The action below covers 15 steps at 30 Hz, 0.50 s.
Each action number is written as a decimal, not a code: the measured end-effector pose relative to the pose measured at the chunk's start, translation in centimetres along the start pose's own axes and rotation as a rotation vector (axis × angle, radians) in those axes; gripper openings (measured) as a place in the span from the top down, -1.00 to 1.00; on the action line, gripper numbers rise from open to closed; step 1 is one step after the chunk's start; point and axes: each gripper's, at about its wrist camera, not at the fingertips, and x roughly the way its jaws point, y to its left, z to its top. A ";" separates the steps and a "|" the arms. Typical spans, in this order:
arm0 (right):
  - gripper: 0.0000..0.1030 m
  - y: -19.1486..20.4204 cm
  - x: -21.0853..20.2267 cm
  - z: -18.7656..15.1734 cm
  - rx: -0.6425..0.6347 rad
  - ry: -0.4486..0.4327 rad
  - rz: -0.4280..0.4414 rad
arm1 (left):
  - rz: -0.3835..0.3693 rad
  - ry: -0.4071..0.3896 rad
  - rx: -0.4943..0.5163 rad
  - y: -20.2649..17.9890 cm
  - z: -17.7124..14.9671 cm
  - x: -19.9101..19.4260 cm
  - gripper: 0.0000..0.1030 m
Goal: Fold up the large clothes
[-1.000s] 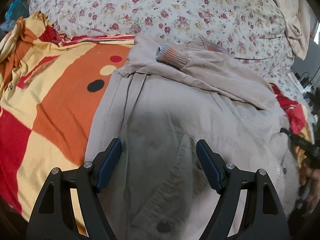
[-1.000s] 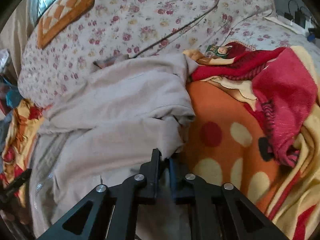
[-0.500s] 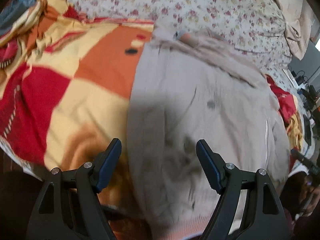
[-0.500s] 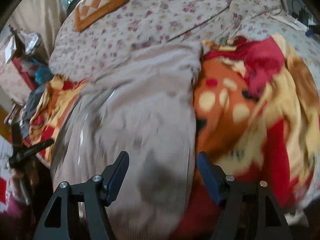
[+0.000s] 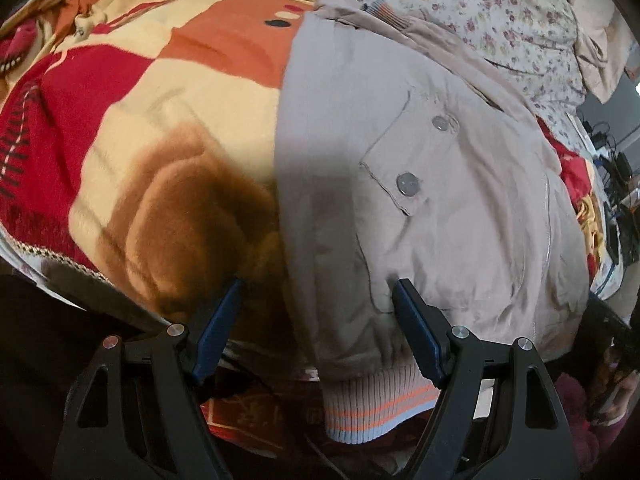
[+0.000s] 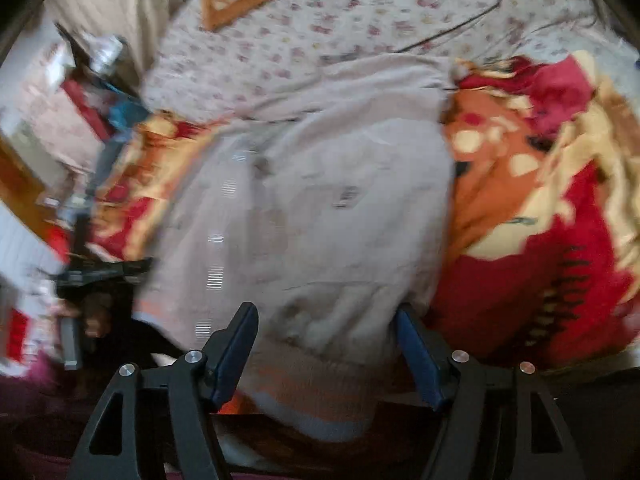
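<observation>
Change: right gripper [image 6: 326, 354] has let go of the jacket [image 5: 420, 200] fabric; both grippers now sit over the ribbed hem [image 5: 376, 404].
Jaws: left gripper [image 5: 316, 332] spread, empty; right spread, empty.
Jacket: flat on blanket [image 5: 132, 128], hem nearest.
Risk: gripping one layer only would skew the fold.

Beige jacket [image 5: 440, 184]; red-orange blanket [image 5: 140, 120].

Our right gripper [image 6: 326, 350] no longer pinches the beige jacket [image 6: 320, 216]; its jaws stand apart over the cloth. Both views now sit back at the jacket's ribbed hem [image 5: 376, 404], and our left gripper [image 5: 316, 332] now straddles the jacket's edge beside the blanket [image 5: 160, 152].
</observation>
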 end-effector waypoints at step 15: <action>-0.26 1.5 1.0 2.3 -0.041 0.004 0.196 | -0.065 0.030 0.011 0.1 0.1 0.2 -0.51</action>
